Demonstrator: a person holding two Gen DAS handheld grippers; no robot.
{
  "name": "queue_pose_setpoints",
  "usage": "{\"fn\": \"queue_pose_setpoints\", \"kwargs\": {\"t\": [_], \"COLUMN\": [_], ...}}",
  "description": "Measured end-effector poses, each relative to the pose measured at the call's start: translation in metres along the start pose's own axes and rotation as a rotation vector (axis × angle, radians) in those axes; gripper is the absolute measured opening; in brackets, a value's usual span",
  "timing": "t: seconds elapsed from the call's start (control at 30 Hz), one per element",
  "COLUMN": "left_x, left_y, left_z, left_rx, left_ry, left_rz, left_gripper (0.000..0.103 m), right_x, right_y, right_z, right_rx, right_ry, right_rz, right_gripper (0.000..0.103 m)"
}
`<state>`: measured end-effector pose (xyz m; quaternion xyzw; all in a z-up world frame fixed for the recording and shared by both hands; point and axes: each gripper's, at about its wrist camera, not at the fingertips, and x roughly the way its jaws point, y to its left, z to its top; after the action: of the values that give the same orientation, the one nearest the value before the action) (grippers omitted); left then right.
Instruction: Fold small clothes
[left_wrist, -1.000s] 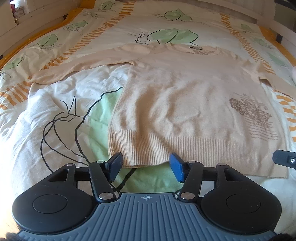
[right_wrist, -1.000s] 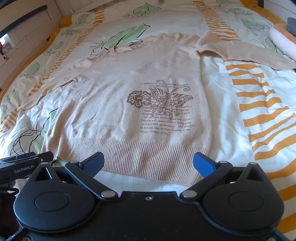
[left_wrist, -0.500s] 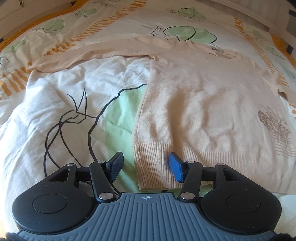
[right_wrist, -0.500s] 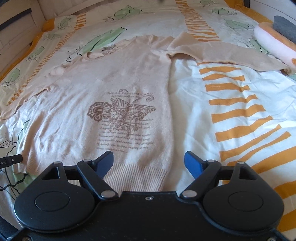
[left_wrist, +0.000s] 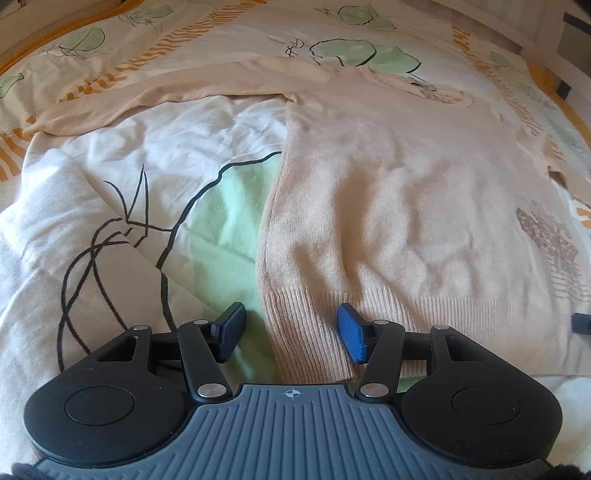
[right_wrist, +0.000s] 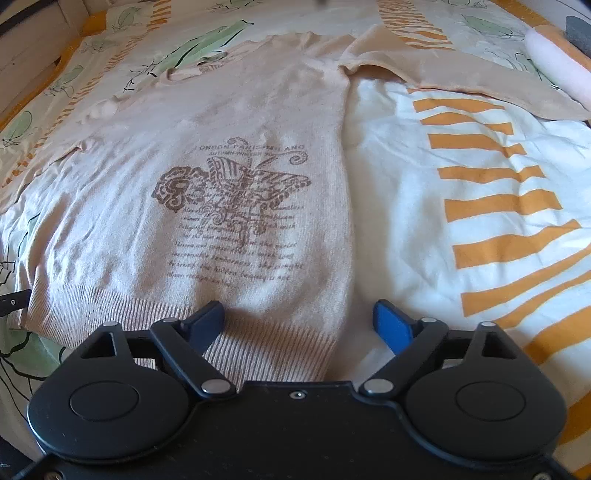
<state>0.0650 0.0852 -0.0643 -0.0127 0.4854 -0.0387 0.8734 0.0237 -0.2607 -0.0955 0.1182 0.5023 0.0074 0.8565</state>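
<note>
A beige knit sweater (left_wrist: 399, 192) with a brown butterfly print (right_wrist: 236, 199) lies flat, front up, on the bed, sleeves spread to both sides. My left gripper (left_wrist: 291, 330) is open, its fingers either side of the ribbed hem's left corner (left_wrist: 306, 339). My right gripper (right_wrist: 299, 325) is open, its fingers either side of the hem's right corner (right_wrist: 291, 350). Neither is closed on the cloth. The left sleeve (left_wrist: 155, 96) runs out to the left, the right sleeve (right_wrist: 461, 77) to the right.
The bed is covered by a white duvet (left_wrist: 110, 206) with green leaf and orange stripe prints (right_wrist: 506, 206). A pink roll (right_wrist: 554, 62) lies at the far right. A wooden bed frame (left_wrist: 532, 44) edges the far side.
Both grippers have moved outward along the hem and lower: the left to the left corner, the right to the right corner. Both have stayed open.
</note>
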Motion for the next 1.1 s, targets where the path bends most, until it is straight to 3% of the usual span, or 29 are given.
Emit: {"fn": "queue_pose_setpoints", "kwargs": {"t": [0.03,0.2,0.3,0.37,0.43,0.5,0.57,0.63,0.77,0.9,1.0,1.1], "left_x": [0.0,-0.001,-0.004,-0.005,-0.007,-0.008,-0.011,-0.019,-0.042,-0.028,-0.013,-0.027], "left_y": [0.001,0.004,0.007,0.008,0.009,0.011,0.015,0.017,0.022,0.021,0.028,0.031], "left_z": [0.0,0.0,-0.001,-0.001,-0.001,0.0,0.002,0.005,0.012,0.011,0.007,0.008], "left_rx": [-0.001,-0.004,-0.021,-0.026,-0.028,-0.035,-0.049,-0.05,-0.03,0.006,-0.046,-0.066], "left_ry": [-0.004,-0.013,-0.022,-0.024,-0.023,-0.024,-0.025,-0.041,-0.091,0.003,0.079,0.026], "left_rz": [-0.011,-0.041,-0.066,-0.078,-0.087,-0.098,-0.128,-0.126,-0.119,-0.064,-0.025,-0.021], "left_gripper": [0.054,0.051,0.036,0.026,0.02,0.009,0.006,0.006,0.006,0.007,0.008,0.008], "right_x": [0.002,0.002,-0.003,-0.007,-0.01,-0.012,-0.014,-0.02,-0.04,-0.026,-0.025,-0.035], "right_y": [0.002,0.003,-0.004,-0.007,-0.008,-0.008,-0.009,-0.012,-0.013,-0.017,-0.028,-0.026], "right_z": [0.0,-0.002,-0.001,-0.002,-0.002,-0.002,-0.003,-0.002,0.002,0.002,-0.001,0.0], "right_rx": [-0.012,-0.027,0.013,0.025,0.033,0.04,0.047,0.064,0.039,0.003,0.074,0.068], "right_ry": [0.004,0.002,-0.016,-0.033,-0.048,-0.054,-0.066,-0.081,-0.133,-0.059,-0.035,-0.083], "right_rz": [0.004,0.008,0.039,0.04,0.057,0.077,0.079,0.099,0.074,-0.031,0.012,0.012], "right_gripper": [0.103,0.103,0.098,0.087,0.067,0.056,0.047,0.019,0.018,0.015,0.016,0.025]}}
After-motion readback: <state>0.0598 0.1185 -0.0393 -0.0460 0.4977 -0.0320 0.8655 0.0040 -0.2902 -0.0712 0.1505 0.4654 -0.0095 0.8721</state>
